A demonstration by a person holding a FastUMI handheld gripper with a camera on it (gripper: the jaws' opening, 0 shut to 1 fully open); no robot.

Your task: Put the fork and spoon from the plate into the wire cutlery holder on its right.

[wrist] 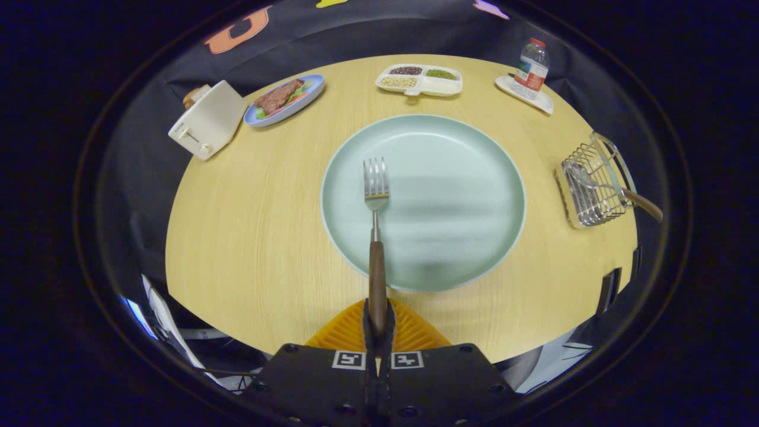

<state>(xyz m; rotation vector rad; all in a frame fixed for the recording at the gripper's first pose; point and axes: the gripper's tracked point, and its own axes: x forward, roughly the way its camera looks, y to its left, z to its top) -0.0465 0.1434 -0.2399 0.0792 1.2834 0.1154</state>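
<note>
Round pale-wood-grain table [267,237] is carrying everything; matte laminate look, smooth.

Large round pale-green plate [450,201] is sitting mid-table, just ahead of the fingers; glossy, shallow rim, bare of food.

Wire cutlery holder [593,184], a chrome basket of thin rods on a pale base, is standing well off to the right of the plate, near the table edge. A wooden-handled metal spoon [616,193] is already lying in it, handle poking out to the right. Judging from that, half the task is looking done.

Smaller items are ringing the far edge: a cream box-shaped toaster [207,118], a blue-rimmed oval dish of meat and greens [284,99], a white divided tray of beans and seeds [420,80], a clear water bottle with red cap [532,68] on a small white saucer [536,99].

Gripper [378,323] is closing both fingers on the dark wooden handle of the steel fork [376,237]. The fork's long axis is running straight ahead along the fingers, tines pointing away and hanging over the left part of the plate. Cannot tell whether the tines are touching the plate or riding above it.

Key relation: the holder is lying to the right of the held fork and somewhat further out, so the coming move is looking like a rightward carry across the plate, then a tip of the fork to drop it tines-first through the basket's open top beside the spoon. Smooth handle, thin rods: a glancing entry could snag.
</note>
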